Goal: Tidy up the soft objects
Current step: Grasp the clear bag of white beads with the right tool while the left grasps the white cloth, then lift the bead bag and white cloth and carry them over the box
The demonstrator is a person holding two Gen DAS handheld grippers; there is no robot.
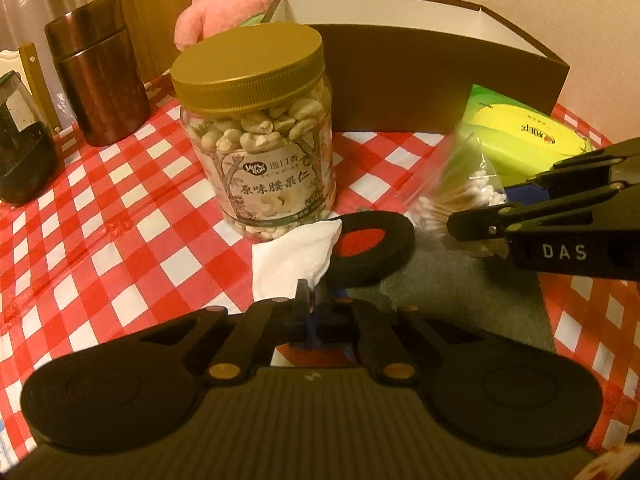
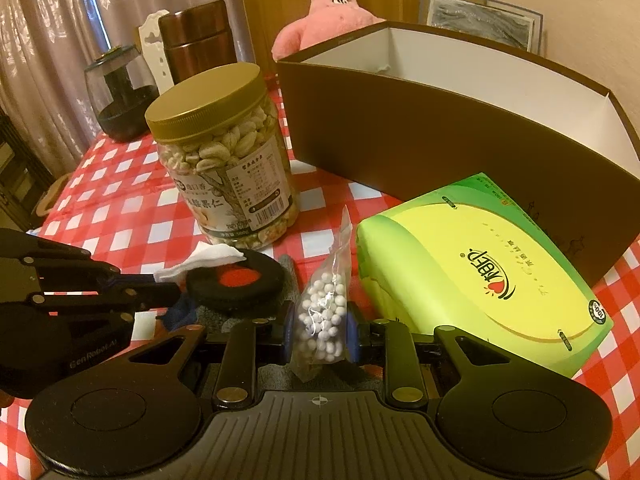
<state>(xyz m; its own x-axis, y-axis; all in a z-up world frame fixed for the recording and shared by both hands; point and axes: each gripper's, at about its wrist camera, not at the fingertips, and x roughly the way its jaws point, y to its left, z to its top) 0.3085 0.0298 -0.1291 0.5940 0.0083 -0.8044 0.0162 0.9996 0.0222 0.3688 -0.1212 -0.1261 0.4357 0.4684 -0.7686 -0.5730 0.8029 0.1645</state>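
My left gripper (image 1: 310,300) is shut, pinching the near corner of a white tissue (image 1: 296,256) that lies on the checked cloth in front of the cashew jar. A black foam ring (image 1: 372,248) rests just right of the tissue, on a grey cloth (image 1: 460,292). My right gripper (image 2: 320,328) is shut on a clear bag of cotton swabs (image 2: 322,312), which stands upright between its blue pads. In the right wrist view the left gripper (image 2: 176,290) reaches in from the left, with the tissue (image 2: 200,260) at its tip and the ring (image 2: 236,280) beside it. A pink plush (image 2: 332,12) sits behind the box.
An open brown box (image 2: 440,128) with a white inside stands at the back right. A green tissue pack (image 2: 480,280) lies before it. A cashew jar (image 1: 260,140) with a gold lid stands in the middle. A brown canister (image 1: 100,72) and a dark glass jar (image 1: 20,152) stand at the left.
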